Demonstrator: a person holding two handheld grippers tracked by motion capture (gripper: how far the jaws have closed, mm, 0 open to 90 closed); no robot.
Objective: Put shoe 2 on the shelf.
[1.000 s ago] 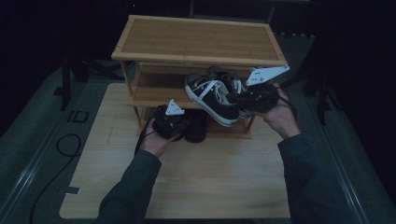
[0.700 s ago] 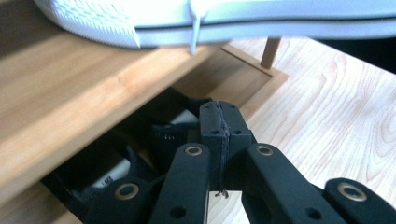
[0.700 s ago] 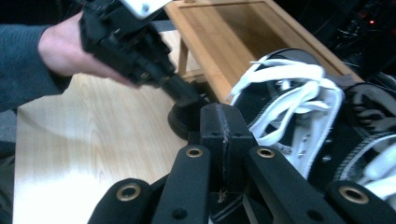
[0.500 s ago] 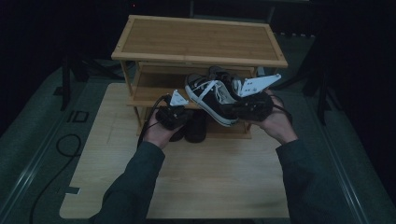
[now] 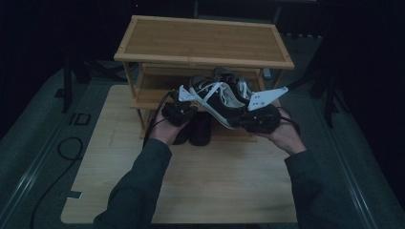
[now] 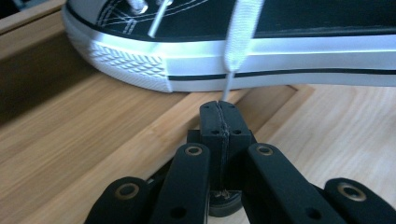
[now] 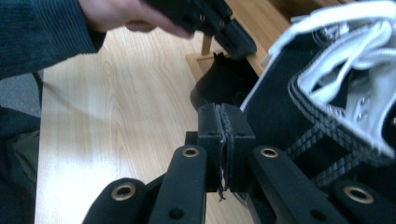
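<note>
Left tongs (image 6: 219,108) pressed together on the tip of a white shoelace (image 6: 238,37), seen up close in the left gripper view. Lace hung down over the white rubber sole of a black sneaker (image 5: 217,101), held aloft in front of the middle shelf of a wooden shoe rack (image 5: 203,40) standing on the desk (image 5: 229,191). Right tongs (image 7: 225,116) likewise pressed together, a thin white strand pinched in their seam, pressed close against the sneaker's dark side; whether that strand was the other lace end could not be told. Sneaker tilted, toe toward the left hand (image 5: 165,131), heel near the right hand (image 5: 284,136). A dark shoe (image 5: 199,129) stood below on the lowest level, just beside the left hand.
</note>
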